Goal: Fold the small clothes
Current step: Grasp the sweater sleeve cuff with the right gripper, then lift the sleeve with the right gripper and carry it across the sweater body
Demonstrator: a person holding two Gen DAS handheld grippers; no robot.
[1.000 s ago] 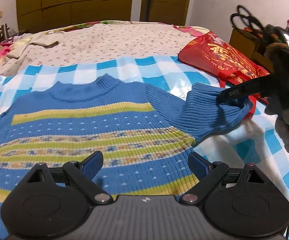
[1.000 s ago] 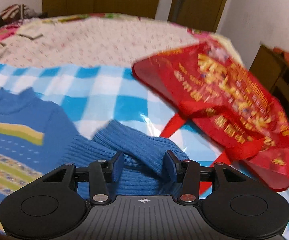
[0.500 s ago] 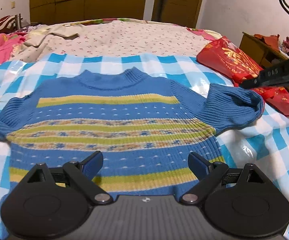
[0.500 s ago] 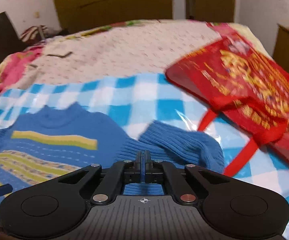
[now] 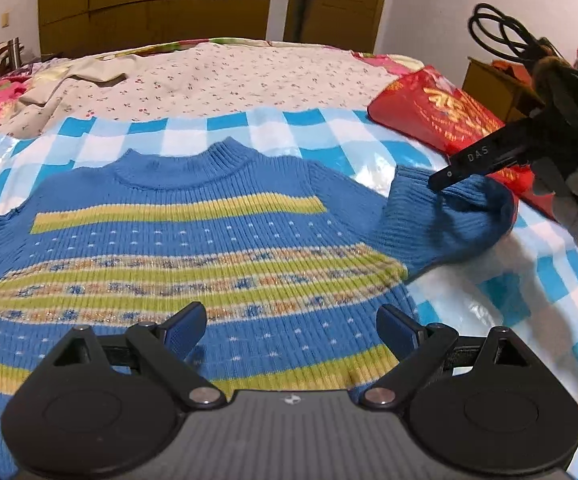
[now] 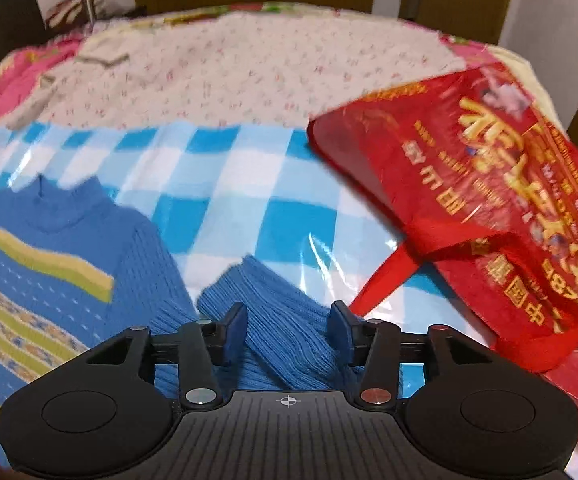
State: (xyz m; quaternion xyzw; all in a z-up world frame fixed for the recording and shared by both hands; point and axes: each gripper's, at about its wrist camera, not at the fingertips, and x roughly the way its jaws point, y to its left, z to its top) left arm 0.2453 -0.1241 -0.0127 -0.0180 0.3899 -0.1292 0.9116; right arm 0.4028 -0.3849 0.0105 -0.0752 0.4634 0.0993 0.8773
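Blue knit sweater (image 5: 193, 264) flat on checkered sheet (image 5: 329, 136). Right gripper (image 6: 287, 328) jaws opening, folded sleeve (image 6: 285, 320) between them, red bag (image 6: 489, 208) beside sleeve. Left gripper (image 5: 291, 330) spread wide above sweater hem, holding nothing.

- A home bedroom: a bed (image 5: 229, 80) under a floral sheet, with a blue-checked plastic cover (image 5: 529, 280) laid over it.
- Wooden wardrobe (image 5: 149, 0) and door (image 5: 337, 0) behind (both brown).
- Red shopping bag (image 6: 489, 200) lying on the bed.

One blue striped sweater (image 5: 193, 248) lies on one blue-and-white checked sheet (image 5: 329, 136), with one red bag (image 5: 441, 116) at the sheet's right edge and one flowered bedcover (image 5: 225, 76) beyond its far edge
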